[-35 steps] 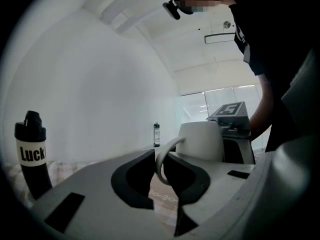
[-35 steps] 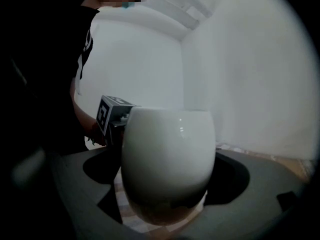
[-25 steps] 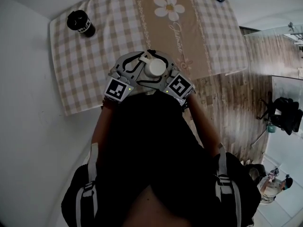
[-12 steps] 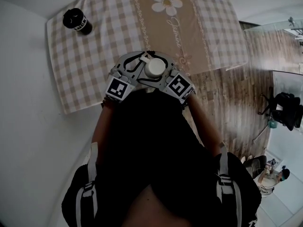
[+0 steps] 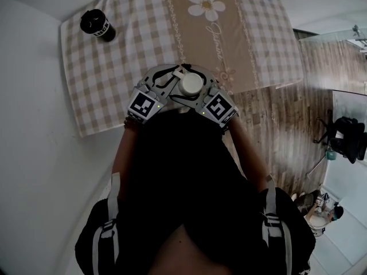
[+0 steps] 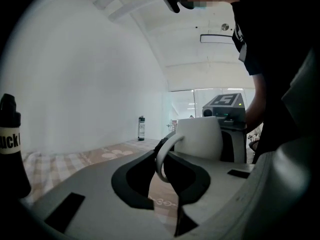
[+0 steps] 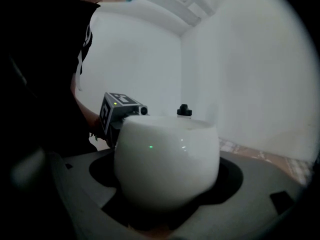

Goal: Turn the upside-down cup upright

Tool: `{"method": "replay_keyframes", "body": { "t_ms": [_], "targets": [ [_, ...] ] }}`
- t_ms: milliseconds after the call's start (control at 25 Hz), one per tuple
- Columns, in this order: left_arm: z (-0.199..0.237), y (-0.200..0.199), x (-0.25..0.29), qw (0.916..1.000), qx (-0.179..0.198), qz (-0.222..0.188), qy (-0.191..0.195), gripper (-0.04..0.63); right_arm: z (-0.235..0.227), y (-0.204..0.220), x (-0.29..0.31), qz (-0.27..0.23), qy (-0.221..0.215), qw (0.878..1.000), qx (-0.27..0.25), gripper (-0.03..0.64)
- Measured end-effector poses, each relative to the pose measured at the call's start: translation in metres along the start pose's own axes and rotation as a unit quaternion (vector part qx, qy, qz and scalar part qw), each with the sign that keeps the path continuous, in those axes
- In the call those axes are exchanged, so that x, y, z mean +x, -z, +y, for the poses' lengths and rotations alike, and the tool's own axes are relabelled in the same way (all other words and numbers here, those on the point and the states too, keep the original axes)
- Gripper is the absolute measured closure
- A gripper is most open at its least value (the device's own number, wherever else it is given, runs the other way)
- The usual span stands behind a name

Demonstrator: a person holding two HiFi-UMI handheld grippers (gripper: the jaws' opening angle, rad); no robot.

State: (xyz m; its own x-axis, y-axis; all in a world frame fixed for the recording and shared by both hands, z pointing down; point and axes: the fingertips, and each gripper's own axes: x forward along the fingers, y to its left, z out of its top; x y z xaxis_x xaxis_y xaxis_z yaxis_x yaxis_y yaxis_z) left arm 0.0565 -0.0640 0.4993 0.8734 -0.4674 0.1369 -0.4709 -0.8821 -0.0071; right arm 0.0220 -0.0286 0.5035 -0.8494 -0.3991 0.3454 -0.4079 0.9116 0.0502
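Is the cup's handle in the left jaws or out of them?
In. The left gripper view shows the handle standing between the left gripper's jaws, which are closed against it on both sides.

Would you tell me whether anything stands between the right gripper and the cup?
Nothing visible does. The cup sits directly between the jaws of the right gripper, which have just been closing; the left gripper is shut on its handle.

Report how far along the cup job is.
Done: the left tool is clamped on the handle of the cup. In hand: the right tool has just been closing its jaws round the cup. Left: I can't tell whether it is upright yet; it must end standing on the tablecloth, released.
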Motion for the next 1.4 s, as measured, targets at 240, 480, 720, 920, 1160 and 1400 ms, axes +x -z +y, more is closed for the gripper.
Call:
{"method": "replay_keyframes", "body": {
  "t_ms": [240, 480, 720, 920, 1160, 1400],
  "targets": [
    [-0.002, 0.004, -0.008, 0.9969, -0.056, 0.0, 0.055, 0.522, 0.006, -0.003, 0.003, -0.011, -0.029, 0.999, 0.009, 0.213],
    [-0.009, 0.008, -0.022, 0.9927, -0.053, 0.011, 0.108, 0.525, 0.02, -0.007, 0.006, -0.017, -0.067, 0.998, 0.007, 0.215],
    [-0.004, 0.021, -0.023, 0.9951, -0.023, 0.049, 0.083, 0.52, 0.019, 0.003, 0.015, 0.013, -0.059, 0.998, -0.033, 0.215],
    [-0.004, 0.044, -0.027, 0.9926, 0.013, 0.097, 0.072, 0.515, 0.023, 0.019, 0.025, 0.051, -0.077, 0.993, -0.073, 0.215],
    [-0.003, 0.053, -0.038, 0.9911, 0.008, 0.101, 0.087, 0.505, 0.03, 0.022, 0.034, 0.053, -0.1, 0.99, -0.085, 0.215],
    [-0.013, 0.06, -0.051, 0.9818, -0.03, 0.108, 0.153, 0.454, 0.038, 0.026, 0.037, 0.056, -0.144, 0.984, -0.094, 0.215]
  ]
}}
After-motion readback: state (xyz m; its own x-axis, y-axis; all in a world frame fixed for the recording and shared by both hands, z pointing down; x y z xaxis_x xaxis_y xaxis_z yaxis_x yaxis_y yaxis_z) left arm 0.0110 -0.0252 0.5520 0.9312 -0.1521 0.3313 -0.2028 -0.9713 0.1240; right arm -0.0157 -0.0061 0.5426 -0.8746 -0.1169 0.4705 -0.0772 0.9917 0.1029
